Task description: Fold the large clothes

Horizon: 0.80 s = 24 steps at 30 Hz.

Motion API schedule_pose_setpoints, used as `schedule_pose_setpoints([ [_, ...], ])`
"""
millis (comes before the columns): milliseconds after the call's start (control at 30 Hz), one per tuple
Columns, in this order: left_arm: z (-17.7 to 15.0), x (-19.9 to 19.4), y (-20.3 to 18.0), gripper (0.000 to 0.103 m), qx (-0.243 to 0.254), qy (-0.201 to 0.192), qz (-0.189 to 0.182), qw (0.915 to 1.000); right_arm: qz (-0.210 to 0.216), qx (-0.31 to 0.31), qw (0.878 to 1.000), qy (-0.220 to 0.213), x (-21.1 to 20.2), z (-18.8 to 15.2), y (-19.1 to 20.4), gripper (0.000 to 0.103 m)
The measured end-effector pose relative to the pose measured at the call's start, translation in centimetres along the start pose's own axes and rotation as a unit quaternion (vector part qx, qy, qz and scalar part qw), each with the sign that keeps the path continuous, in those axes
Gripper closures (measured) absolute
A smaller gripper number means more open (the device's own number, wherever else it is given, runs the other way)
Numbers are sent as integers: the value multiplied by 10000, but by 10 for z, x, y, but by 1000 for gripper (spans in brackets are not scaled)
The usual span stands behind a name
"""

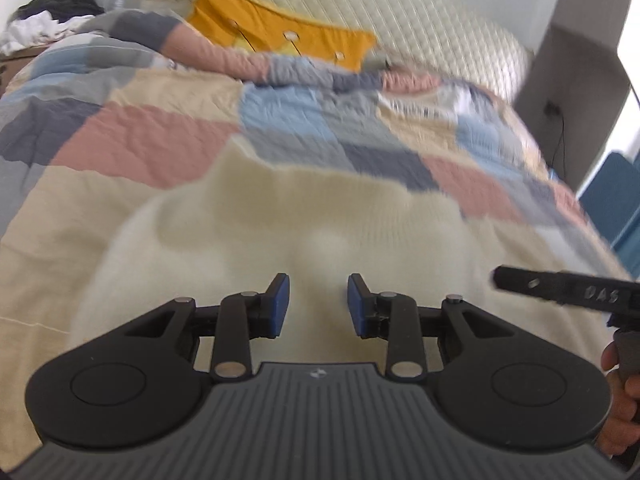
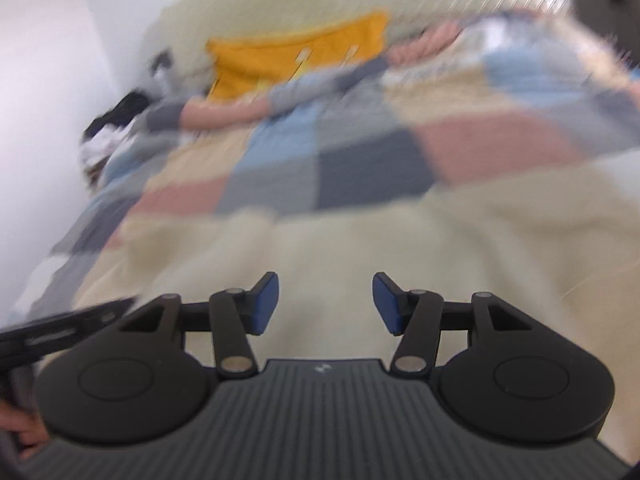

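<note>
A large cream knitted garment (image 1: 280, 216) lies spread on the patchwork quilt (image 1: 168, 132) of a bed. My left gripper (image 1: 318, 306) hovers over the garment's near part, open, with nothing between its blue pads (image 1: 282, 304). At the right edge of the left wrist view, the other gripper (image 1: 560, 286) shows as a black bar held by a hand (image 1: 624, 400). In the blurred right wrist view the same cream garment (image 2: 340, 248) lies below my right gripper (image 2: 325, 304), which is open and empty. The left gripper's side (image 2: 60, 332) pokes in at the lower left.
An orange cushion (image 1: 276, 36) leans on the quilted headboard (image 1: 420, 12) at the far end. Dark and white clothes (image 1: 48, 16) are piled at the far left. A grey panel (image 1: 580, 60) and a blue object (image 1: 616, 200) stand to the bed's right.
</note>
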<state>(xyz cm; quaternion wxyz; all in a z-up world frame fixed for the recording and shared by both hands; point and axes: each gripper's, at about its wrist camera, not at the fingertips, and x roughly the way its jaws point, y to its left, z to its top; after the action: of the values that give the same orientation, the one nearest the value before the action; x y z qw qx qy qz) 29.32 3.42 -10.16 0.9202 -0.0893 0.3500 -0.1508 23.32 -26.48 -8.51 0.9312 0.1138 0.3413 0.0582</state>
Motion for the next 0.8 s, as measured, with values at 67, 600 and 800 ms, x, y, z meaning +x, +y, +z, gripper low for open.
schedule_pose_setpoints([
  [67,-3,11,1,65,-7,184,24,9998,-70,-168,9995,242,14,-8,8,53],
  [600,-10,25,-4,59,139,346,287,9989,-291,-421,9978,429,41,-26,17,53],
  [800,-20,-21,-11,59,81,205,229,9995,-321,-413,9980,359,13,-35,21,53],
])
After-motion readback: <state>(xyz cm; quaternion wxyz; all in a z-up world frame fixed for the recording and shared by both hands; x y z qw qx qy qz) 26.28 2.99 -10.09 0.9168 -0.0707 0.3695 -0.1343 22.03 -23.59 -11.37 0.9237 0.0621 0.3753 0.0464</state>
